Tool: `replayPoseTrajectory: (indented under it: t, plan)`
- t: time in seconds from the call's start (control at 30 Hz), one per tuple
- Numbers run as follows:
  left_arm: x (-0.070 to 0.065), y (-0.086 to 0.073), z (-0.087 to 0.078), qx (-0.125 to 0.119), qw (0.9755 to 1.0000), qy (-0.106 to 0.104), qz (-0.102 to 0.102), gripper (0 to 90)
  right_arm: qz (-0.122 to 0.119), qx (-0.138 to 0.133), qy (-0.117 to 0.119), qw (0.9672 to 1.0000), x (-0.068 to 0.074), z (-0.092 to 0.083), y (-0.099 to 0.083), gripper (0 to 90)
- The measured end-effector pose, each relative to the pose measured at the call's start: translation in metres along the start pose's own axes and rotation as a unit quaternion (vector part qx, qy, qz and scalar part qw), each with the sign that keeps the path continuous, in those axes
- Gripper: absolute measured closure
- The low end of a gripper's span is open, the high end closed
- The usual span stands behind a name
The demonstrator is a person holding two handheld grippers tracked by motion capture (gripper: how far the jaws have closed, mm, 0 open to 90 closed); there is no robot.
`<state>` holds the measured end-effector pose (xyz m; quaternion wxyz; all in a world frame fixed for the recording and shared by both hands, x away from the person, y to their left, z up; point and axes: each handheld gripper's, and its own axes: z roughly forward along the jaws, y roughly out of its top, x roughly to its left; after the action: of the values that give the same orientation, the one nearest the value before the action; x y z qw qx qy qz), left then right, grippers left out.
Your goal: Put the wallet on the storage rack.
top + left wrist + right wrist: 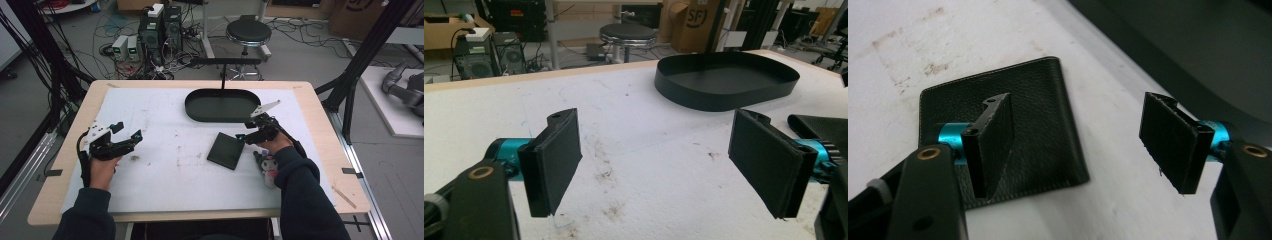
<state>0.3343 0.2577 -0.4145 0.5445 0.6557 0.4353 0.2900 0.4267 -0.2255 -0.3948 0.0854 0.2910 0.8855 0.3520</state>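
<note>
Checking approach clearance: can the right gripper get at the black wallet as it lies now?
Probably yes. The right gripper hangs open just above the wallet, one jaw over the leather, the other beside its edge. Nothing lies between; the wallet lies flat on the mat.

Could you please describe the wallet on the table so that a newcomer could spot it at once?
Start at the black oval tray at the white mat's far edge. Just nearer the person lies the wallet, beside the right gripper. It is flat, square, black stitched leather, unlike the small toy nearby.

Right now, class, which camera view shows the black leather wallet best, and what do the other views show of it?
The right gripper view: the wallet lies close under the open jaws, its stitching and grain clear. The high view shows the whole wallet small on the white mat, near the oval tray. The left gripper view catches a dark corner, probably the wallet.
</note>
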Motion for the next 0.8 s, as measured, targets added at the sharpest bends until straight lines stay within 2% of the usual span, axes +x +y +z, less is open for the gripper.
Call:
replayPoseTrajectory:
  t: [0.07,0.1,0.13,0.17,0.2,0.23,0.27,0.4,0.5,0.53,0.57,0.6,0.63,0.73,0.77,0.8]
  plan:
    - [0.000,0.000,0.000,0.001,1.0000,0.000,0.000,21.0,-0.004,0.015,0.009,0.9998,0.000,0.011,0.003,31.9]
    - [0.000,0.000,-0.001,0.001,1.0000,0.000,0.000,21.0,-0.007,0.039,0.017,0.9991,-0.001,0.023,0.003,32.6]
    - [0.000,0.000,-0.001,0.001,1.0000,0.000,0.000,21.0,-0.007,0.039,0.017,0.9991,-0.001,0.023,0.003,32.6]
    - [0.000,0.000,-0.001,0.002,1.0000,-0.001,0.001,21.0,-0.006,0.061,0.022,0.9978,-0.002,0.032,0.002,33.9]
    - [0.000,0.000,-0.001,0.002,1.0000,-0.001,0.001,21.0,-0.006,0.061,0.022,0.9978,-0.002,0.032,0.002,33.9]
    - [0.000,0.000,-0.001,0.003,1.0000,-0.002,0.001,21.0,-0.015,0.075,0.023,0.9968,-0.002,0.038,0.002,34.3]
    - [0.000,0.000,-0.001,0.003,1.0000,-0.002,0.001,21.0,-0.015,0.075,0.023,0.9968,-0.002,0.038,0.002,34.3]
    - [0.000,0.000,-0.001,0.004,1.0000,-0.002,0.001,21.0,0.006,0.076,0.051,0.9958,-0.011,0.041,-0.002,34.8]
    - [0.000,0.000,0.000,0.004,1.0000,-0.002,0.000,21.0,0.012,0.073,0.071,0.9948,-0.016,0.044,-0.004,36.8]
    - [0.000,0.000,0.000,0.004,1.0000,-0.002,0.000,21.0,0.012,0.073,0.071,0.9948,-0.016,0.044,-0.004,36.8]
    - [0.000,0.000,0.000,0.004,1.0000,-0.002,-0.001,21.0,0.013,0.071,0.078,0.9943,-0.016,0.043,-0.004,40.8]
    - [0.000,0.000,0.000,0.004,1.0000,-0.002,-0.001,21.1,0.013,0.071,0.078,0.9943,-0.016,0.043,-0.004,40.8]
    - [0.000,0.000,0.000,0.004,1.0000,-0.002,-0.001,21.1,0.010,0.070,0.107,0.9917,-0.016,0.043,-0.004,56.0]
    - [0.000,0.000,0.000,0.004,1.0000,-0.002,-0.001,21.2,0.008,0.070,0.105,0.9920,-0.015,0.042,-0.004,57.7]
    - [0.000,0.000,0.000,0.005,1.0000,-0.002,-0.001,21.2,0.010,0.070,0.105,0.9920,-0.016,0.042,-0.004,62.5]
    - [0.000,0.000,0.000,0.005,1.0000,-0.001,-0.001,21.2,0.010,0.070,0.105,0.9920,-0.016,0.042,-0.004,62.5]
